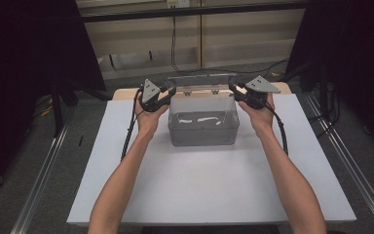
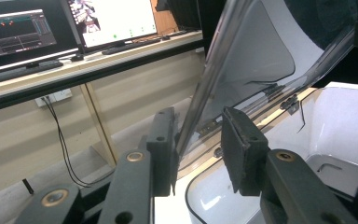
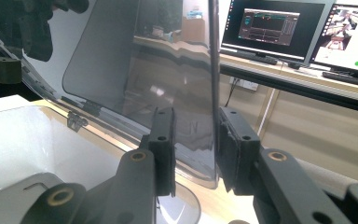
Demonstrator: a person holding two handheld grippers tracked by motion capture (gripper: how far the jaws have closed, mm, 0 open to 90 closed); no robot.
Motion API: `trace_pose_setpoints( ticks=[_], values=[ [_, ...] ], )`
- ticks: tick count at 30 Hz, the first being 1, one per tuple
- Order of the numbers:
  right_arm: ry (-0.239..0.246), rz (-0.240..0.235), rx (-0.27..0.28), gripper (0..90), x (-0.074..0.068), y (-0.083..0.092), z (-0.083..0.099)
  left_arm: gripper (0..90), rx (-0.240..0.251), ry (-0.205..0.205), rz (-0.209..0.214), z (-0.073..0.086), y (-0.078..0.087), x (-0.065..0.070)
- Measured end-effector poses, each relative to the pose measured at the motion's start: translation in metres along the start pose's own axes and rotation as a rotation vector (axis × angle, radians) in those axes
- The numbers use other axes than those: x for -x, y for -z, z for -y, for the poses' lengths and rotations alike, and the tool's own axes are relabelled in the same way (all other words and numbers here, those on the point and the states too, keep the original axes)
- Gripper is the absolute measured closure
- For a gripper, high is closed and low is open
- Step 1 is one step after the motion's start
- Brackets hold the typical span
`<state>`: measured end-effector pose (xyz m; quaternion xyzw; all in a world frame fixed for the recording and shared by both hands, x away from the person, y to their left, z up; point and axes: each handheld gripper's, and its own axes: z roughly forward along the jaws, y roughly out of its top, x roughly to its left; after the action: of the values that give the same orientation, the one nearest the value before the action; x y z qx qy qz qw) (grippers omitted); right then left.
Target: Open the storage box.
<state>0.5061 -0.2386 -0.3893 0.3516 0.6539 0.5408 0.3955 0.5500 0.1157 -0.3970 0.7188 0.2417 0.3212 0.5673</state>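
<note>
With its hinged lid point(image 1: 202, 82) raised nearly upright at the far edge, the clear plastic box point(image 1: 203, 122) sits on the white worktop point(image 1: 209, 180), squarely between the two claws. The left claw point(image 1: 169, 92) straddles the lid's left edge: in the left gripper view that edge point(image 2: 200, 93) runs between the pads point(image 2: 165, 149), close against the left-hand pad, with a gap showing to the other one, so the jaws stand narrowed around the lid rather than visibly clamped. The right claw point(image 1: 234, 89) brackets the opposite edge in the same way; in the right gripper view the panel point(image 3: 182, 93) rises between the pads point(image 3: 233, 149), and whether they press on it cannot be told.

Judged from its look, the lid is thin, light and fairly stiff, but smooth and probably slippery, and it may flex if pinched at one corner. Holding both side edges above the hinges point(image 2: 289, 103) seems the sound choice, keeping the swing even. The box itself looks light and could slide on the worktop.

Behind the claws run a wooden ledge and a dark rail, with monitors point(image 3: 270, 25) and a hanging cable point(image 1: 173, 46) beyond. Pale streaks, too blurred to identify, show through the box floor. Nothing lies beside either claw to obstruct the lid's arc.
</note>
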Motion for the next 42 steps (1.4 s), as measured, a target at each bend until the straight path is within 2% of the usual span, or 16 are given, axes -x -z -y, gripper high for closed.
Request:
trace_pose_setpoints(
  ticks=[4,6,8,12,16,18,22,24,25,26,28,31,33,34,39,42],
  values=[
    [-0.001,-0.001,0.001,68.0,0.000,0.000,0.000,60.3,-0.012,-0.012,-0.014,0.000,-0.003,0.000],
    [0.000,-0.001,0.001,68.1,0.000,0.000,0.000,57.3,-0.012,-0.001,-0.006,0.002,-0.005,0.000],
    [0.002,-0.002,0.000,68.1,0.000,0.000,0.000,57.4,-0.024,-0.013,0.002,0.003,-0.007,0.000],
    [-0.002,-0.002,0.001,68.0,0.001,0.000,0.000,59.3,-0.009,0.013,0.002,0.005,-0.010,0.002],
    [-0.004,-0.001,0.001,68.0,0.001,-0.001,0.000,68.4,-0.011,0.012,0.008,0.005,-0.008,-0.004],
    [-0.004,-0.004,0.000,68.3,0.002,-0.001,-0.001,69.2,-0.001,0.025,0.009,0.005,-0.010,-0.004],
    [-0.006,-0.002,0.001,68.9,0.004,-0.004,-0.003,70.8,-0.010,0.017,0.008,0.004,-0.010,-0.006],
    [-0.012,-0.001,0.007,68.8,0.005,-0.005,-0.002,71.4,0.001,0.033,0.009,0.004,-0.010,-0.006],
    [-0.016,-0.003,0.006,68.9,0.005,-0.005,-0.002,72.0,-0.013,0.010,0.009,0.004,-0.009,-0.008],
    [-0.012,-0.002,0.009,68.8,0.006,-0.006,-0.002,72.1,0.003,0.034,0.008,0.004,-0.011,-0.007],
    [-0.019,-0.006,0.007,68.1,0.007,-0.007,-0.002,72.5,-0.001,0.029,0.007,0.004,-0.011,-0.008],
    [-0.022,-0.004,0.000,66.7,0.009,-0.008,-0.001,73.0,-0.011,0.024,0.011,0.003,-0.011,-0.010],
    [-0.027,0.001,-0.007,65.4,0.010,-0.009,0.001,73.4,-0.002,0.043,0.011,0.003,-0.012,-0.009],
    [-0.027,0.004,-0.009,65.3,0.012,-0.010,0.002,73.5,-0.009,0.038,0.013,0.002,-0.012,-0.010],
    [-0.045,-0.006,-0.029,63.9,0.014,-0.011,0.009,73.3,-0.013,0.050,0.001,0.002,-0.012,-0.009],
    [-0.039,-0.011,-0.033,64.9,0.012,-0.013,0.010,73.6,-0.019,0.049,0.001,0.001,-0.013,-0.010]
  ],
)
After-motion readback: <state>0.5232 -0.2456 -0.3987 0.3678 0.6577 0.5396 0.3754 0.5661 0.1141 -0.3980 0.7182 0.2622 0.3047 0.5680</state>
